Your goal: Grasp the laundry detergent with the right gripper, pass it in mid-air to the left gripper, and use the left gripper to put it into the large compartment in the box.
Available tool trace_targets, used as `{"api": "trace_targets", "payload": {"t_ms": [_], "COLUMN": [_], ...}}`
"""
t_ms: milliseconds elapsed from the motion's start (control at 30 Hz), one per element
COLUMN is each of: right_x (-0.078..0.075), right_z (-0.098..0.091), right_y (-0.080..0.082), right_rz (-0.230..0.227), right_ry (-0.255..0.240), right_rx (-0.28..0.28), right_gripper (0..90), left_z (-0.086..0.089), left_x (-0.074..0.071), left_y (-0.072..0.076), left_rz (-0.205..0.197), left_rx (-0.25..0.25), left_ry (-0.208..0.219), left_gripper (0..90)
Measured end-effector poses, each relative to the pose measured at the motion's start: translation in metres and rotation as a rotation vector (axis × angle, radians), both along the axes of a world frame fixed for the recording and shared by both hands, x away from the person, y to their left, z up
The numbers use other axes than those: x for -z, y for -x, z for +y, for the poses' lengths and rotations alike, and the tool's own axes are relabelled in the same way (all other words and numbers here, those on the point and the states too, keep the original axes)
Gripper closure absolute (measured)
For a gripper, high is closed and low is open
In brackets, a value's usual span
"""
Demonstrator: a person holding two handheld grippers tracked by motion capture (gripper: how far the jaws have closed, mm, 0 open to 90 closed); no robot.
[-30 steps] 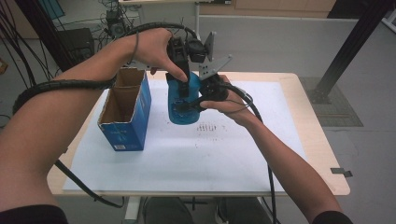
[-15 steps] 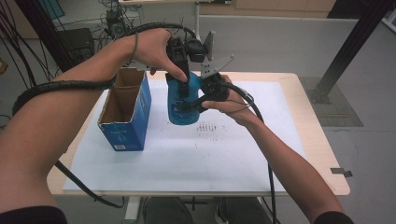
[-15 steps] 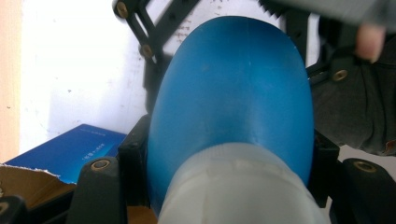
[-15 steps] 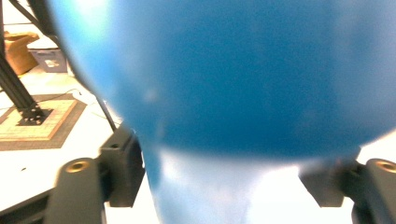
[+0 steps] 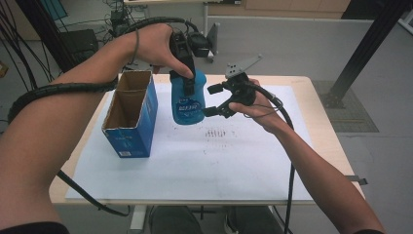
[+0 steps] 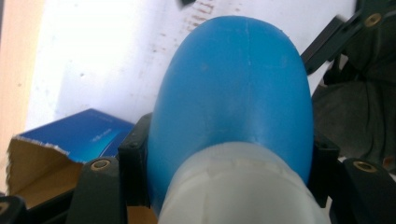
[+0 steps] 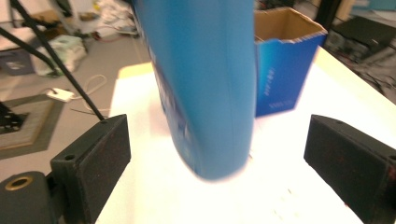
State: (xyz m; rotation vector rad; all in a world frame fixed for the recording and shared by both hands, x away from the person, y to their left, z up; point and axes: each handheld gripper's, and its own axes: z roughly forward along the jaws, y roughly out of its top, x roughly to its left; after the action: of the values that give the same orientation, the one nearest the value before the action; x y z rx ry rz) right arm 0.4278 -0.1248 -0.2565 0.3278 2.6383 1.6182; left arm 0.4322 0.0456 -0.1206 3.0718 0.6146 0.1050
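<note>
Overhead, the left claw (image 5: 187, 85) clamps the blue bottle (image 5: 187, 105) by its neck; the right claw (image 5: 216, 100), just opened, flanks its base untouching.

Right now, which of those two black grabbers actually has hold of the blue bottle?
The left gripper, up near the blue bottle's top, clamps it. The right gripper has just been opening; its jaws stand apart beside the bottle.

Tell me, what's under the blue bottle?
The blue bottle hangs from the left gripper above white paper covering the table. Faint dark marks show nearby; the paper right beneath it is hidden.
</note>
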Motion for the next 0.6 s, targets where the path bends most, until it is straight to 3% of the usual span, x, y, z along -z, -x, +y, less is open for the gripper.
{"api": "trace_targets", "payload": {"t_ms": [233, 367, 500, 533, 600], "right_x": [-0.007, -0.012, -0.018, -0.019, -0.021], "right_z": [-0.018, -0.027, -0.038, -0.040, -0.047], "right_y": [0.000, 0.000, 0.003, 0.003, 0.004], "right_rz": [0.028, 0.058, 0.074, 0.077, 0.083], "right_ry": [0.057, 0.103, 0.135, 0.148, 0.157], "right_rx": [0.080, 0.093, 0.115, 0.117, 0.134], "right_gripper": [4.5, 5.6, 5.5, 5.4, 5.3], "left_z": [0.015, 0.024, 0.039, 0.046, 0.052], "left_x": [-0.016, -0.030, -0.044, -0.048, -0.052], "left_y": [-0.005, -0.009, -0.012, -0.014, -0.016], "left_rz": [-0.003, -0.012, -0.051, -0.056, -0.063], "left_rx": [-0.136, -0.200, -0.281, -0.325, -0.368], "left_ry": [0.011, 0.010, 0.015, 0.018, 0.022], "left_gripper": [37.2, 37.2, 37.2, 37.2, 37.1]}}
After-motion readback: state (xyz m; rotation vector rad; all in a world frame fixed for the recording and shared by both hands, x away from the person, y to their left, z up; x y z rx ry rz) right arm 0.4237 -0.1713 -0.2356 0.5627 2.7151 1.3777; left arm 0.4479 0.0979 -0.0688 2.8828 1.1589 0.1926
